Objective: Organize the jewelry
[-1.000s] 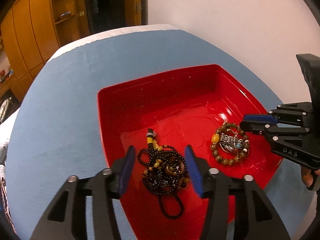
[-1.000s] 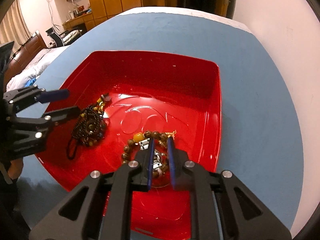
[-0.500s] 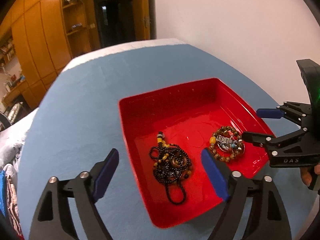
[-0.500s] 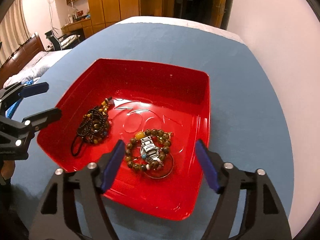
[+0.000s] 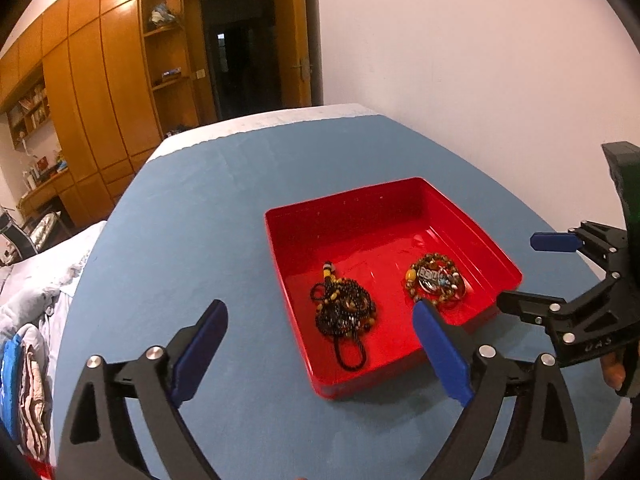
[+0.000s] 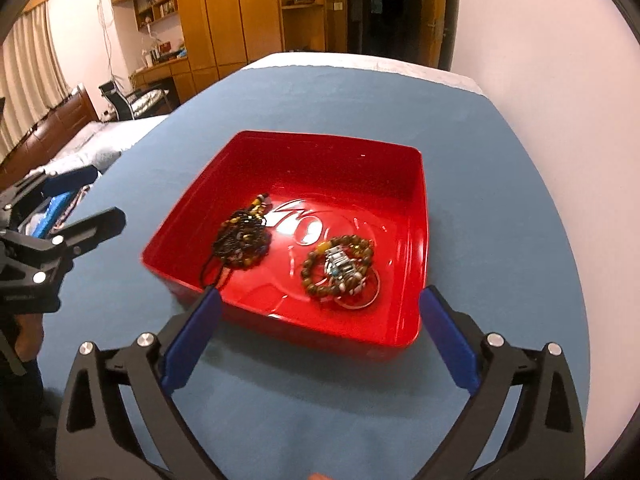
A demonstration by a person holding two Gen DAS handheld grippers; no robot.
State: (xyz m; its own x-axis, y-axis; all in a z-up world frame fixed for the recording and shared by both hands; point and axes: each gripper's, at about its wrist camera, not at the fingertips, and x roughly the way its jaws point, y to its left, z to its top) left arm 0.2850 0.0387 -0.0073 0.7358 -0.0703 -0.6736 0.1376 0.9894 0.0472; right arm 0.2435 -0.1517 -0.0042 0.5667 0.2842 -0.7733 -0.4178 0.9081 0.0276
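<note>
Jewelry lies in a red tray (image 5: 472, 236) on the blue counter (image 5: 192, 240): a dark bead necklace (image 5: 344, 310) on the left, a brown bead bracelet (image 5: 434, 280) with a metal piece on the right, apart from each other. Left tongs (image 5: 320, 344) hang spread wide over the tray's near left corner, gripping nothing. Right tongs (image 6: 320, 336) hang level before the tray's near wall, spread wide too, with nothing between the blue pads (image 6: 448, 344).
</note>
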